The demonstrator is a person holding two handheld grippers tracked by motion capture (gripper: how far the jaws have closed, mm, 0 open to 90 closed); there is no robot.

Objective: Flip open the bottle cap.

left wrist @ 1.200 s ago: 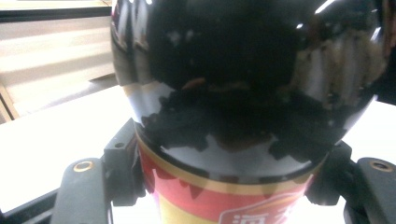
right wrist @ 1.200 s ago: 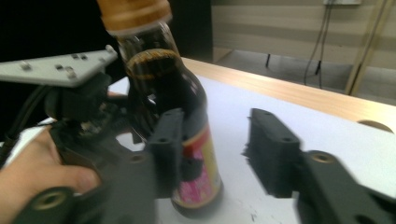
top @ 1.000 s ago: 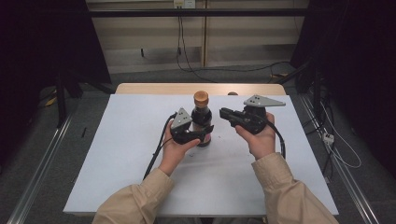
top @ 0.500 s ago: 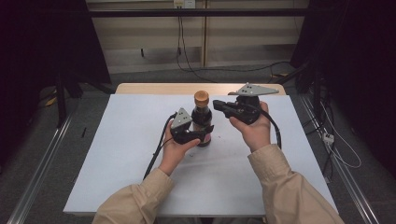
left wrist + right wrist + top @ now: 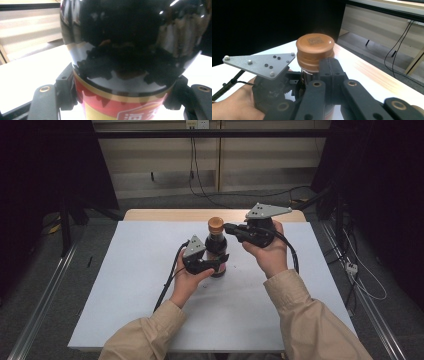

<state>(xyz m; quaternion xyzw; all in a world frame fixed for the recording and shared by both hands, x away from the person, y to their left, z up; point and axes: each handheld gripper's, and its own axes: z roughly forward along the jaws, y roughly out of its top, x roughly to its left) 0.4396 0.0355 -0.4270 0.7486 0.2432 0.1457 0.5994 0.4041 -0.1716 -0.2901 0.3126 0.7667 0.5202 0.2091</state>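
Left gripper [image 5: 212, 264] clamps the dark glass sauce bottle [image 5: 216, 251] low, steadying it upright on the white tabletop [image 5: 125, 285]. Right gripper [image 5: 230, 227], jaws closed and empty, sits beside the brown cap [image 5: 216, 224], likely to work it.

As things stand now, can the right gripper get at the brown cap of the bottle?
Probably yes. The right gripper hangs level with the brown cap, just beside it, with nothing between them. But its jaws are shut, so they must open first. The left gripper clamps the sauce bottle lower down, out of the way.

Overhead plus two close views, bottle [image 5: 216, 246] shared
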